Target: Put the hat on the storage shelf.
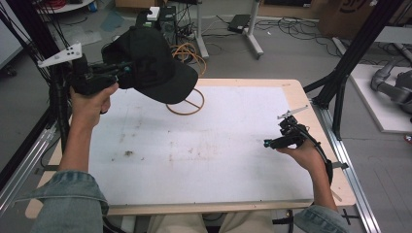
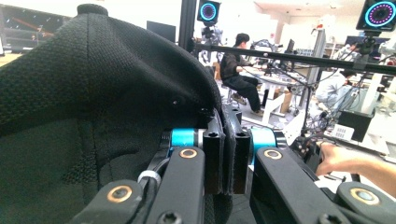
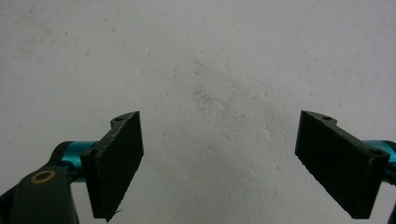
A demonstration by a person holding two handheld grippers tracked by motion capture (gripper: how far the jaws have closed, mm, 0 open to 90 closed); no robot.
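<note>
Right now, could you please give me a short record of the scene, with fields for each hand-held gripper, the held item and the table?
left hand-held gripper: shut on the cap's edge
cap: black, held up over the table's far left corner
ring: wooden, on the table below the cap, partly hidden
right hand-held gripper: open, nothing between the jaws, low over the table
table: white top, light stains

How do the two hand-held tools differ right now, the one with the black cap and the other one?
The left tool has its jaws clamped on the black cap; the right tool has its jaws wide apart with nothing between them. The left tool is raised at the table's far left corner, lifting the cap above a wooden ring stand; the right tool sits low over the white table near its right edge. Both have black jaws and teal fittings, each held in one hand.
</note>
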